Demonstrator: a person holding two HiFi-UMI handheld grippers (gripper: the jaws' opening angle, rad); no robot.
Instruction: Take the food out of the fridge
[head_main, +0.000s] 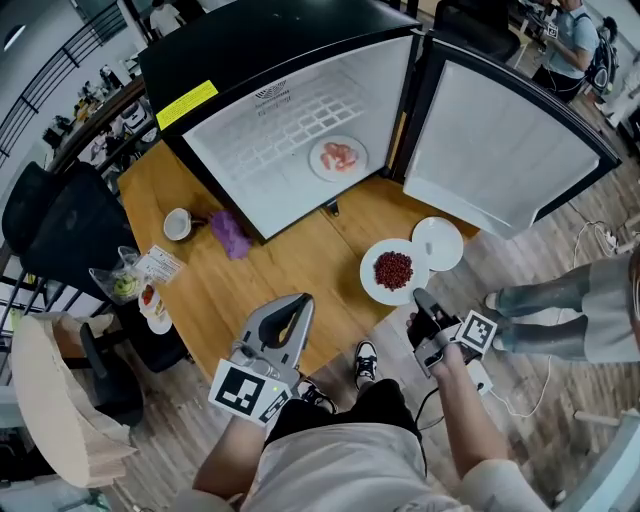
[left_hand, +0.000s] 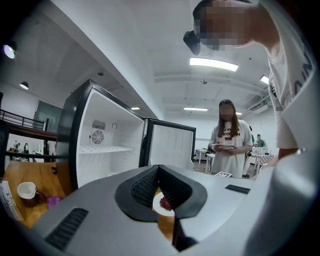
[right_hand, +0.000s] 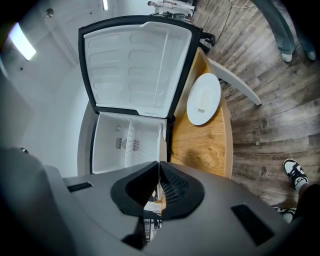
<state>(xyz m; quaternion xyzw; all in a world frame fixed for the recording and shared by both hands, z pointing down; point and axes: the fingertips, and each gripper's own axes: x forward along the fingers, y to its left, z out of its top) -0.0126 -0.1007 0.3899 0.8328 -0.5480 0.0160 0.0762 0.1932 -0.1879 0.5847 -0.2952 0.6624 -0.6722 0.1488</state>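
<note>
A small black fridge (head_main: 300, 60) stands open on the wooden table (head_main: 240, 300). On its white floor lies a plate of pink meat (head_main: 338, 157). In front of the fridge sit a plate of red food (head_main: 392, 270) and an empty white plate (head_main: 438, 243). My left gripper (head_main: 297, 301) hangs shut and empty over the table's near edge; in the left gripper view the red food (left_hand: 165, 204) shows just beyond its jaws. My right gripper (head_main: 420, 297) is shut and empty, just in front of the red-food plate. In the right gripper view the open fridge (right_hand: 130, 135) and the empty plate (right_hand: 203, 98) lie ahead.
A cup (head_main: 178, 223) and a purple cloth (head_main: 231, 235) lie left of the fridge, with food packets (head_main: 150, 275) at the table's left edge. A black chair (head_main: 60, 220) stands on the left. The fridge door (head_main: 500, 150) swings out right. A person (left_hand: 230, 142) stands beyond the table.
</note>
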